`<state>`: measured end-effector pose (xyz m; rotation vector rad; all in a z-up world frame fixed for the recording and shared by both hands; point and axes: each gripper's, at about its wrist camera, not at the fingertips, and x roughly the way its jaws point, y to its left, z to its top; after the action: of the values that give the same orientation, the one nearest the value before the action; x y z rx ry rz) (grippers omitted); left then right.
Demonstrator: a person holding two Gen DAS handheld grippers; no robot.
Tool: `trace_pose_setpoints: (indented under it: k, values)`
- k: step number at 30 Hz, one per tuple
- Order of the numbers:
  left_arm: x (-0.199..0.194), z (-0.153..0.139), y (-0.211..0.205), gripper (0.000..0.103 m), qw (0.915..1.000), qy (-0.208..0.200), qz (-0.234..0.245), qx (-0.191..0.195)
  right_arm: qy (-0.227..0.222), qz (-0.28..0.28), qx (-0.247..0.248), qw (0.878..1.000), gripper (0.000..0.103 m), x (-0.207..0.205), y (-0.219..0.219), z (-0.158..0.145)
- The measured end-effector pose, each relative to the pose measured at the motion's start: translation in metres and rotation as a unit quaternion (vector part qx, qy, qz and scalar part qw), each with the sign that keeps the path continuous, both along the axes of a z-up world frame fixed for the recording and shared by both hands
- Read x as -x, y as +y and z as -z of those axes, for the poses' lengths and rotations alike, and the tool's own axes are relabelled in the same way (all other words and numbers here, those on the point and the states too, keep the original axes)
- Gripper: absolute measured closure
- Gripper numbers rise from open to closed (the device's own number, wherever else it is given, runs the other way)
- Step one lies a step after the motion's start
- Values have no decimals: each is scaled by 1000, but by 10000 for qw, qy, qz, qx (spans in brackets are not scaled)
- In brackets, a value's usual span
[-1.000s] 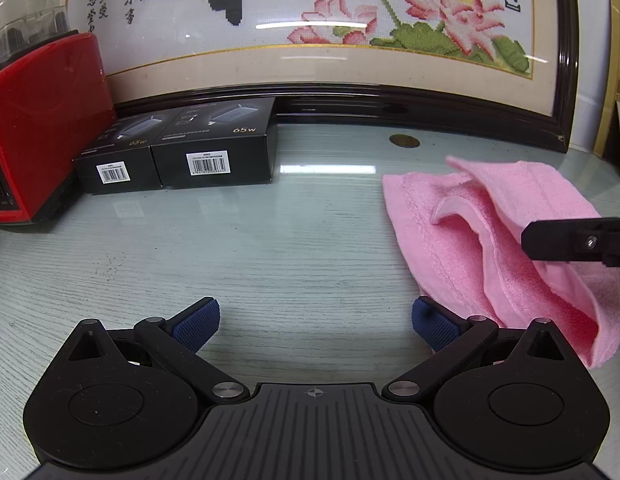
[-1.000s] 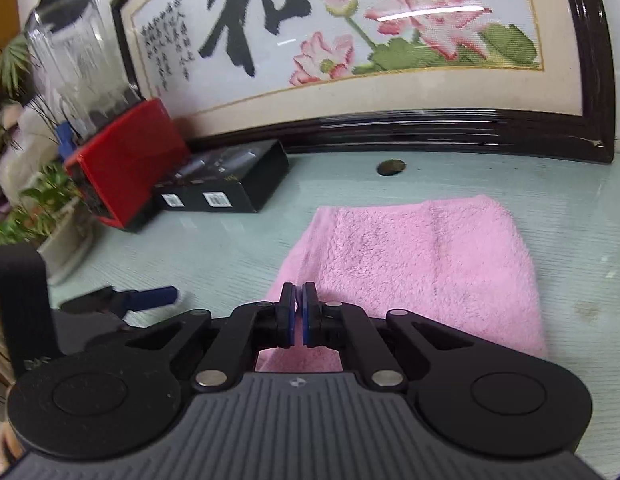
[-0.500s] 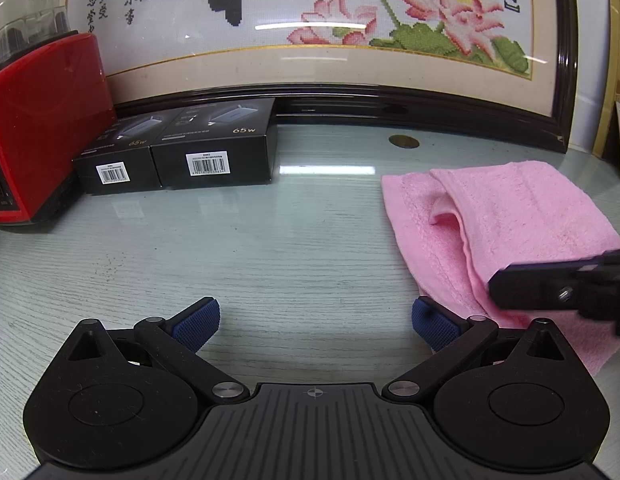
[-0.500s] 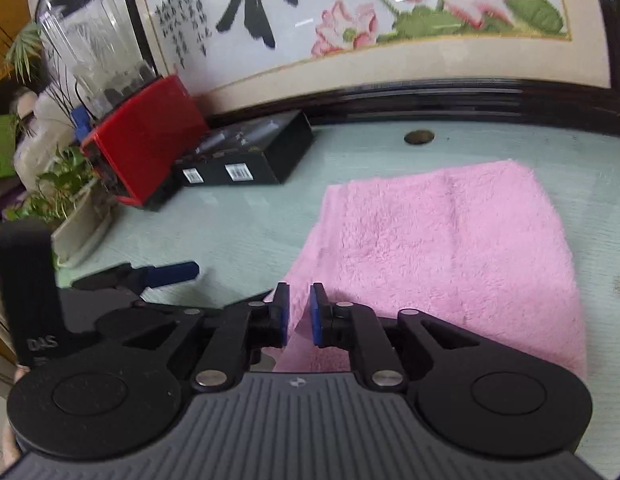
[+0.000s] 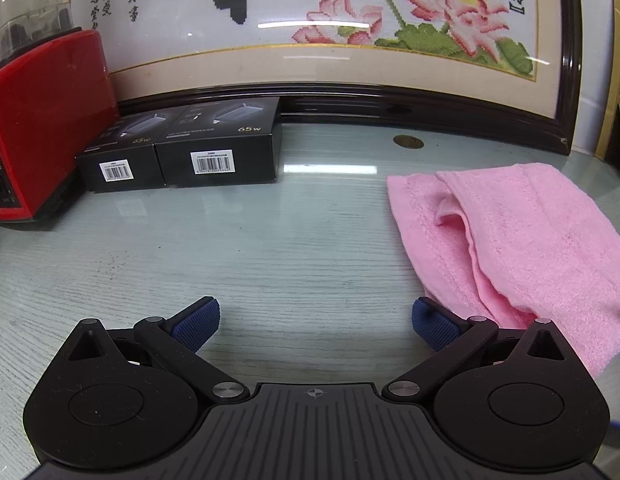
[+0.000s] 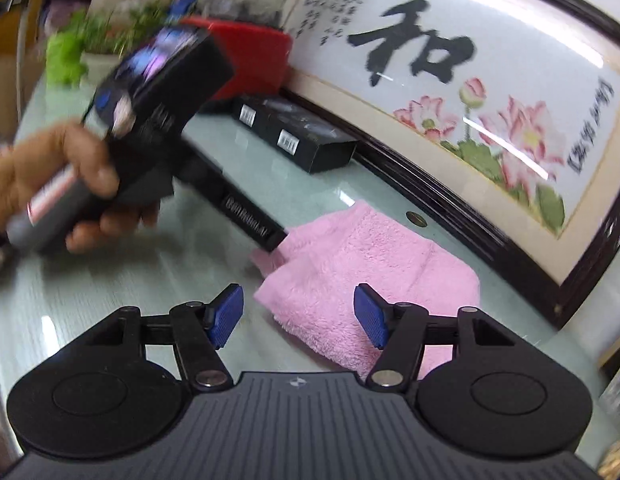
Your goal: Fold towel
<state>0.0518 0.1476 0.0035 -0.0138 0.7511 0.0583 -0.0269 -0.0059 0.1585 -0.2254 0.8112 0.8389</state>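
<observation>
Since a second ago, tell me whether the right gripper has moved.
Yes. In the left wrist view it has left the pink towel; in its own view the right gripper, jaws opening and empty, has rolled, tilting the framed embroidery.

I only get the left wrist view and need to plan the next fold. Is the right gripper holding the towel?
Observer: No. The right gripper is at the near edge of the towel, its jaws opening and its pads not pressing on it.
Operator: And the left gripper?
Observer: From the right wrist view, one of its fingers reaches the towel's left corner. I cannot tell whether it touches.
</observation>
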Motion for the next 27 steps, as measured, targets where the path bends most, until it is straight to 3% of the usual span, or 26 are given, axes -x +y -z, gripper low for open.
trace_pose_setpoints:
  k: [4,9,12,14,18,21,22,26,27]
  values:
    - [0,0,1,0,10000,7,-17,0,-282,-217,416,9985,40,6,21,5]
    - [0,-1,2,0,10000,23,-39,4,-392,-184,567,9975,54,1,30,13]
    - [0,-1,3,0,10000,41,-61,14,-194,11,378,9991,67,-7,25,16]
    - [0,-1,4,0,9999,51,-92,27,-78,154,316,9994,80,-11,22,17]
    - [0,-1,8,0,9997,69,-227,62,462,728,-257,9959,89,-27,2,16]
    - [-1,-1,11,0,9994,79,-330,86,901,1557,-1022,9784,93,-46,-29,13]
    - [-1,-2,13,0,9993,79,-356,104,1011,1973,-1384,9652,93,-54,-43,10]
    - [-1,-3,20,0,9982,68,-552,216,623,3168,-2294,9182,93,-68,-81,-7]
    - [-1,-4,22,0,9980,65,-580,231,540,3308,-2380,9116,93,-70,-84,-9]
